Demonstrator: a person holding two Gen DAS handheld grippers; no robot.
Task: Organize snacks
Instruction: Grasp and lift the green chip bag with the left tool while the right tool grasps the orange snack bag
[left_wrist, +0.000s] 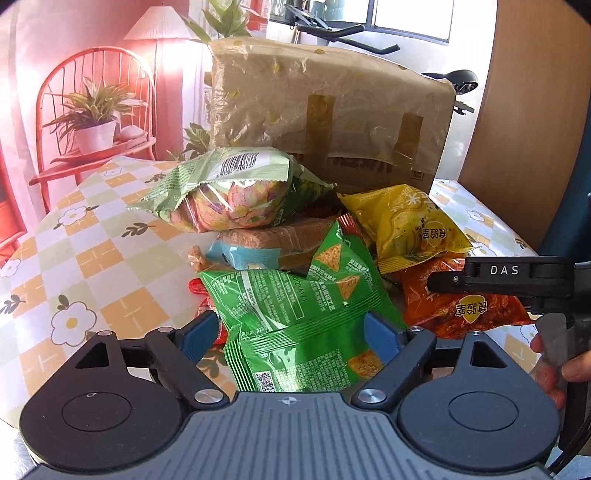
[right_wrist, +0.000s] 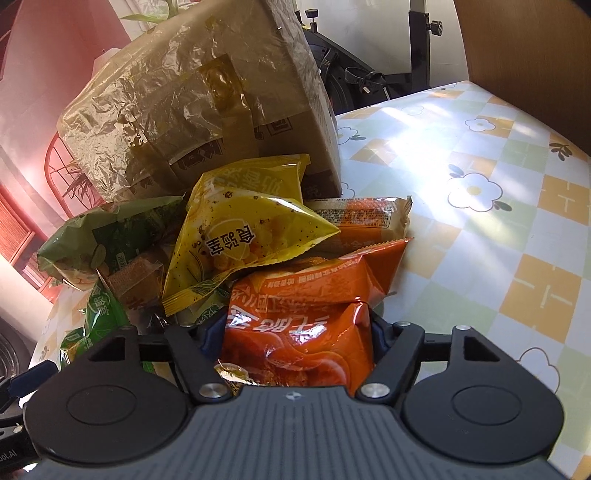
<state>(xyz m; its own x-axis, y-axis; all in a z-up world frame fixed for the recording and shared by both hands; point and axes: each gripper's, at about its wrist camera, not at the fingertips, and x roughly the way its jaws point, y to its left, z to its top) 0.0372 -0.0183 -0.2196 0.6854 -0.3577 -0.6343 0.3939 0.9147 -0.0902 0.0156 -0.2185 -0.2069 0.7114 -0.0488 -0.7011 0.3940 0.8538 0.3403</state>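
A heap of snack bags lies in front of a taped cardboard box (left_wrist: 325, 107). My left gripper (left_wrist: 291, 332) has its blue pads on both sides of a bright green chip bag (left_wrist: 295, 314) and squeezes it. My right gripper (right_wrist: 291, 332) is closed on an orange-red chip bag (right_wrist: 310, 317), which also shows in the left wrist view (left_wrist: 454, 302) under the right gripper's black finger (left_wrist: 491, 280). A yellow chip bag (right_wrist: 236, 236) lies on top of the heap in the middle. A pale green bag (left_wrist: 229, 184) sits highest at the left.
The table carries a checked flower-print cloth (right_wrist: 480, 206), bare to the right of the heap and to its left (left_wrist: 92, 251). A wrapped cracker pack (right_wrist: 362, 218) lies behind the orange bag. A red wire chair with a potted plant (left_wrist: 92, 114) stands beyond the table's far left.
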